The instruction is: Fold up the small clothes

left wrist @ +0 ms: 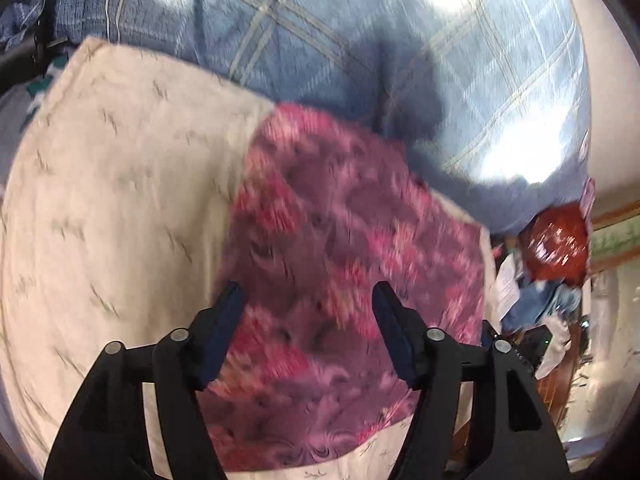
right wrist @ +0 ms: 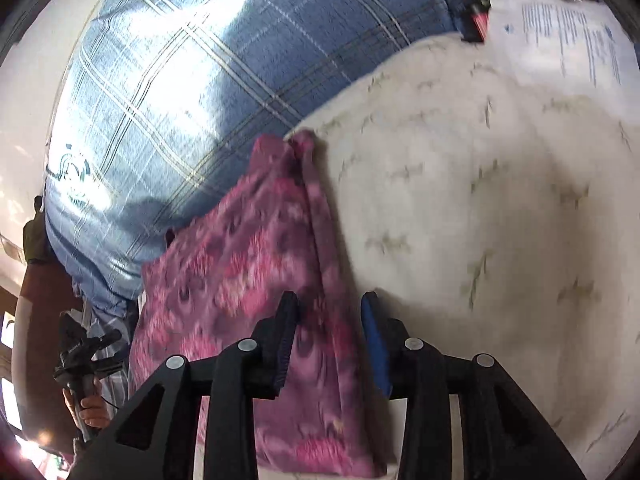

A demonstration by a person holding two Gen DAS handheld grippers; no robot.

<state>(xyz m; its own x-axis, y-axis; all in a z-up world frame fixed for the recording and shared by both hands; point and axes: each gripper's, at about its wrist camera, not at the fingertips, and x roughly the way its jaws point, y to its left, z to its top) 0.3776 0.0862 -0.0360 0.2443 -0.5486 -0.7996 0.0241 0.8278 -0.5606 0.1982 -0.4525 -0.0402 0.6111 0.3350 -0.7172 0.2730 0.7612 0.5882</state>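
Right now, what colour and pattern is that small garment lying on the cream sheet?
Pink and purple floral print garment, clearest in the left wrist view.

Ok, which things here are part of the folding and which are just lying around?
Part of the job:
pink patterned garment
left gripper
right gripper
cream cloth under the garment

Lying about:
blue plaid bedding
printed paper
red bag

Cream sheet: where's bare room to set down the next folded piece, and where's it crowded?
Free: the cream sheet between the pink floral cloth and the printed paper; the left wrist view shows the same stretch bare on the cloth's other side. Crowded: the far edge against the blue plaid bedding, and the clutter of clothes off the bedside.
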